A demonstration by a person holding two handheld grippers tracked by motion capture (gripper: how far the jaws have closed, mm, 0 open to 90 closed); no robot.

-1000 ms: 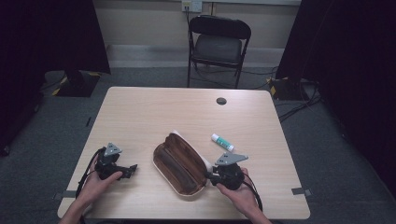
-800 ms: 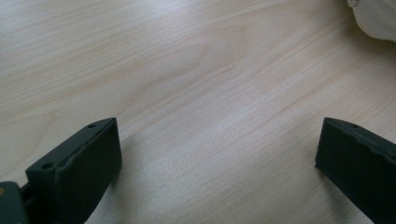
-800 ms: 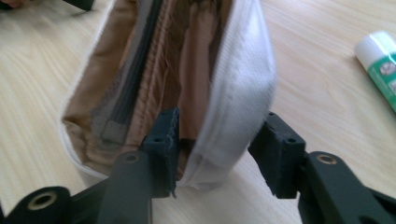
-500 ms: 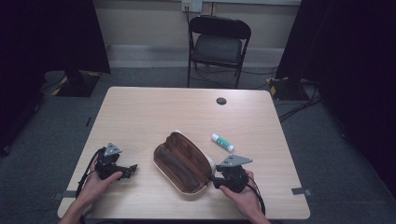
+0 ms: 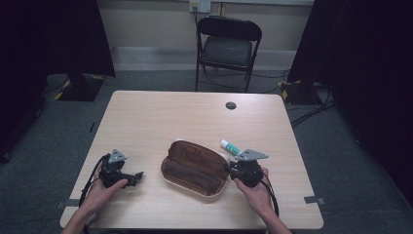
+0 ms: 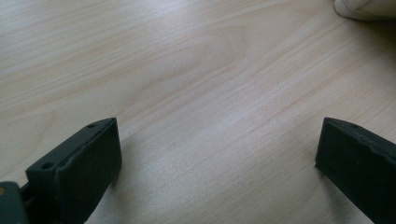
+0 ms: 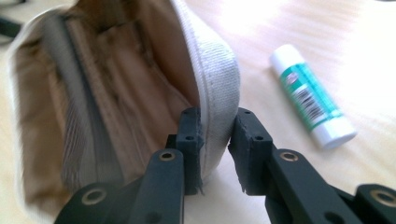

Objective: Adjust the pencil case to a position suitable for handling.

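Pouch [image 5: 195, 166], brown and unzipped, lies at lower centre of the high view on the desk [image 5: 160, 117]; the right tool [image 5: 242, 170] sits at its right end, the left tool [image 5: 127, 178] well apart at lower left, a glue stick [image 5: 228, 146] just beyond.

In the left gripper view we note jaws wide over bare wood.

In the right gripper view, the jaws pinch the pouch's pale fabric rim. We judge it soft, light and floppy; the stitched rim is the soundest hold.

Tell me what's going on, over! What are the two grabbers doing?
Right gripper clamped on the open pouch rim. Left gripper open, resting on bare table. Glue stick lying beside the pouch, nothing in the way.
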